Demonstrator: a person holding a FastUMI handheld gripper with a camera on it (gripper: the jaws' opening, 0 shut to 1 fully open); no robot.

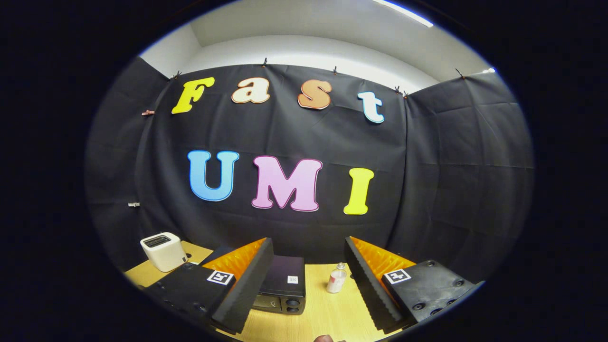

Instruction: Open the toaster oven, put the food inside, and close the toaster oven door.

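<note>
A black toaster oven (283, 285) sits on the wooden table (327, 316), partly hidden behind the left finger, its door shut and its knobs facing me. My gripper (308, 285) hangs above the table with its fingers wide apart and nothing between them. A small brownish piece (324, 338) shows low down between the fingers at the near table edge; I cannot tell what it is.
A small clear bottle with a white label (336, 279) stands on the table just right of the oven, between the fingers. A white boxy appliance (163, 251) sits at the far left of the table. The black cloth wall closes the table behind.
</note>
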